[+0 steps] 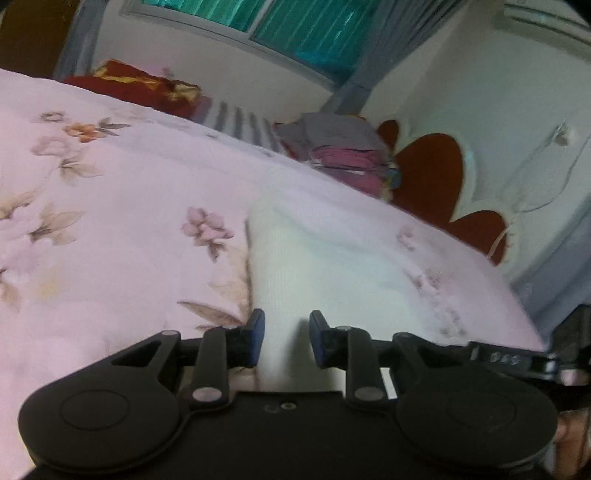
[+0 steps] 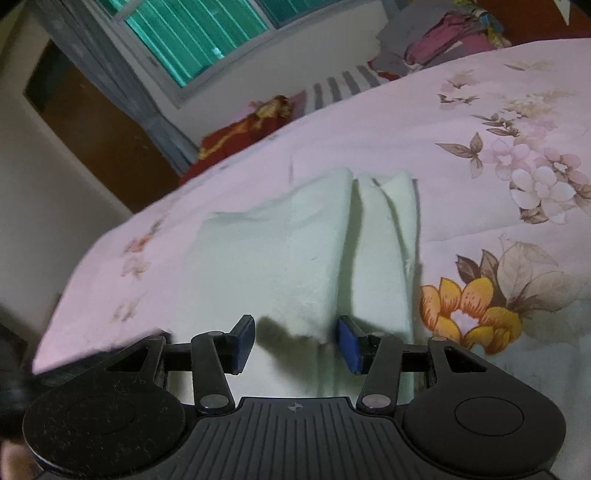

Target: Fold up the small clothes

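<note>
The left gripper (image 1: 287, 338) is seen with its fingers (image 1: 255, 332) set narrowly apart, a raised ridge of the white garment (image 1: 295, 254) running up between them; the pads do not appear to press on the cloth, though the left pad is just beside it. The right gripper (image 2: 295, 341) is held with a wider gap, and a near edge of the white garment (image 2: 280, 254) lies in that gap without being pinched.

The garment is spread on the pink floral bedspread (image 2: 480, 110), partly folded, with a lengthwise crease and a doubled strip along one side. A likely fault is that only the top layer would be caught at closing, so the fold would be dragged askew. The bedspread itself could also be pinched with the garment, since the bedding is soft and gives under pressure. The standing ridge may collapse sideways if it is nudged.

Ample bare bedspread is seen on both sides of the garment. The bed's edge falls away near the right gripper's outer side. Farther off, a pile of clothes (image 1: 343, 155) and a red cushion (image 1: 133, 85) are kept well apart, beneath the window (image 1: 295, 26).
</note>
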### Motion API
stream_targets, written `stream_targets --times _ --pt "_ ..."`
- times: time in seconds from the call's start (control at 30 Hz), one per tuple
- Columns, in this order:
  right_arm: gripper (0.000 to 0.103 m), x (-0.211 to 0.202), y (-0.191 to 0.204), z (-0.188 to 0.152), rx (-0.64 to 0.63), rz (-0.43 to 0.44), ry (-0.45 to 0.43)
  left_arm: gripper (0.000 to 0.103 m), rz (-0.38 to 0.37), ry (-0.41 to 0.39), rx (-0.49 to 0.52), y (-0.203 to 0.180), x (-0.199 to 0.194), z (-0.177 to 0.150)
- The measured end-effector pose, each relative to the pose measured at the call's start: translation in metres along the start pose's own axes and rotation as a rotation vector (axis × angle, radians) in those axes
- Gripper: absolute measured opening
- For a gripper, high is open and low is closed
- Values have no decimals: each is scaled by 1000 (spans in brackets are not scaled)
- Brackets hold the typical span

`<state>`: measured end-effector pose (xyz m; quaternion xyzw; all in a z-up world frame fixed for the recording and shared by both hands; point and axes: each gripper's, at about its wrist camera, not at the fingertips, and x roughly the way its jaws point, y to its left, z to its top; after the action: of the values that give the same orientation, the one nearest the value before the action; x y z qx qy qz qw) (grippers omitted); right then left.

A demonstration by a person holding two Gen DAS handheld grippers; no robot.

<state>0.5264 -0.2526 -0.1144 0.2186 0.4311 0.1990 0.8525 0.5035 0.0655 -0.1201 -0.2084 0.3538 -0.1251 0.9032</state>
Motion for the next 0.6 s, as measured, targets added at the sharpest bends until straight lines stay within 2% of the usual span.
stream_targets --times 0.1,0.13,0.17,0.23,0.3,0.4,0.5,0.57,0.6 --pt "50 7 3 3 -7 -1 14 26 28 86 117 -10 18 -1" --pt "46 9 4 3 -8 -4 18 26 32 88 128 -12 20 -2" --pt "39 11 5 4 -18 -13 22 26 33 91 126 -13 20 -2" --pt "16 13 9 4 -46 -27 20 20 37 74 142 -20 11 4" --pt "14 10 15 7 -87 -33 -5 18 -8 27 158 -30 -3 8" --pt "13 -12 19 11 -110 -25 -66 18 -37 25 231 -49 -7 11" --pt "13 -34 5 13 -113 -67 -94 20 -34 130 308 -70 19 7" --pt "13 -26 -15 10 -69 -103 -45 18 -11 171 328 -74 33 1" --pt "13 -20 -26 9 -26 -94 -17 18 -10 174 327 -74 34 0"
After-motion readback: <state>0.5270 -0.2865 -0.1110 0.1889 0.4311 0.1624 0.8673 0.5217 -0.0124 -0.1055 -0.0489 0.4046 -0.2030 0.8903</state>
